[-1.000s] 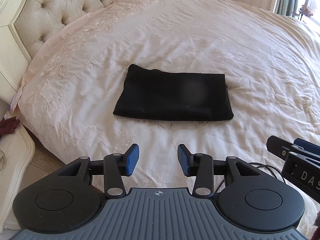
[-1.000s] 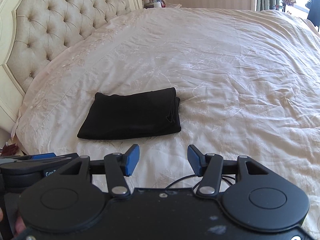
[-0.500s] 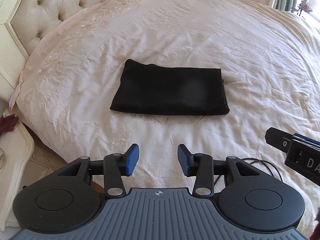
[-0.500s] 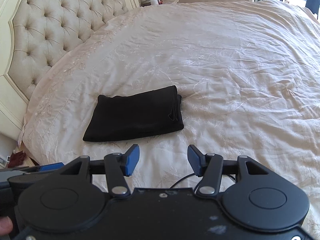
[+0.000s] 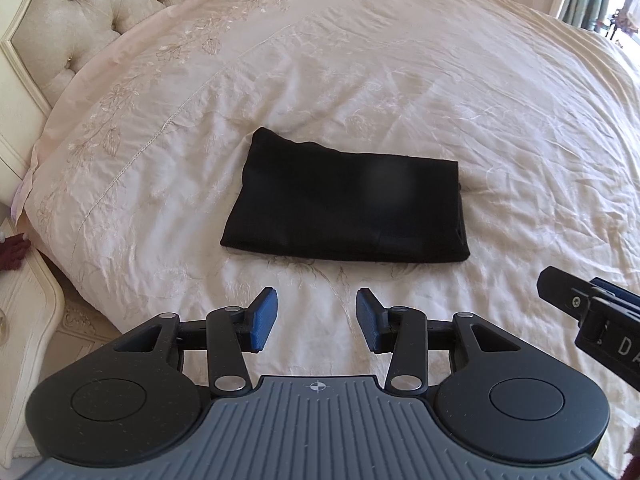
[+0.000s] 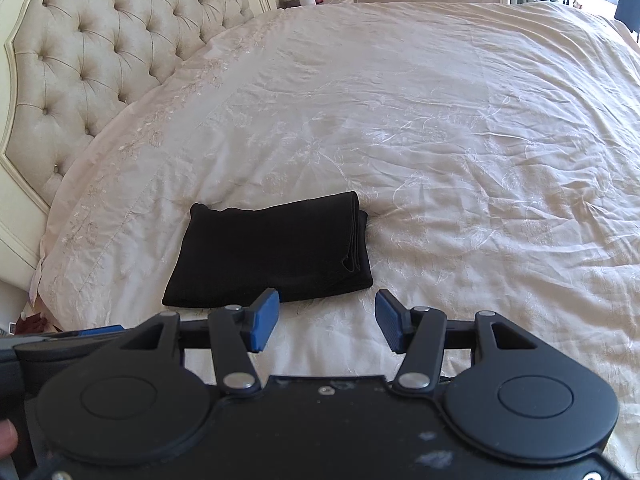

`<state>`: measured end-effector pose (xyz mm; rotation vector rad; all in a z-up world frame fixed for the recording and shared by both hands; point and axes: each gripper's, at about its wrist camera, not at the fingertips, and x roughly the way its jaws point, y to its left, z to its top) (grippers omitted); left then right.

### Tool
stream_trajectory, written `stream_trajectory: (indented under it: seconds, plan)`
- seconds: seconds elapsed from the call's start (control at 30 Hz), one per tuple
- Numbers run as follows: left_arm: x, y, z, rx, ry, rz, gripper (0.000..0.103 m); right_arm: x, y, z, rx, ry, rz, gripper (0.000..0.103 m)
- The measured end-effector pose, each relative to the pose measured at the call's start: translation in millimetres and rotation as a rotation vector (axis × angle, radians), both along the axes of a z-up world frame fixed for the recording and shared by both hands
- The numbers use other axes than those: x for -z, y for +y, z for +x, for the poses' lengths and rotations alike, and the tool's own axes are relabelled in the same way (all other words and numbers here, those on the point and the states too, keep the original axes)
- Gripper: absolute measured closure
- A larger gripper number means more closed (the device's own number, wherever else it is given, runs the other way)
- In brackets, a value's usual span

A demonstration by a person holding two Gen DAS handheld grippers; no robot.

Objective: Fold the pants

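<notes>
Jaws of the left gripper (image 5: pixel 316 320) and the right gripper (image 6: pixel 327 321) are held wide and empty just short of the pants (image 5: pixel 344 210), which are laid beyond them as a compact folded rectangle on the bedspread (image 5: pixel 400 80), so folding is judged essentially finished.

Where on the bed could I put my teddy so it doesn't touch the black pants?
Lots of room: the bedspread is bare right of the folded pants and beyond them, up to the headboard. The strip between the pants and the open right gripper is narrow.
</notes>
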<state>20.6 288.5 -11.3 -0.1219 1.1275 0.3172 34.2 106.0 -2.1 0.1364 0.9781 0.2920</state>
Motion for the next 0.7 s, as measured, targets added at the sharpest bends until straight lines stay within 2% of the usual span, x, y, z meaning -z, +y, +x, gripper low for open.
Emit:
stream_trajectory:
  seconds: [0.43,0.7]
  plan:
    - [15,33,57,0.029,0.057,-0.014,0.061,12,43,54,-0.004,0.061,-0.049,0.047]
    - [26,42,74,0.058,0.094,-0.018,0.061,19,59,73,0.003,0.091,-0.084,0.047]
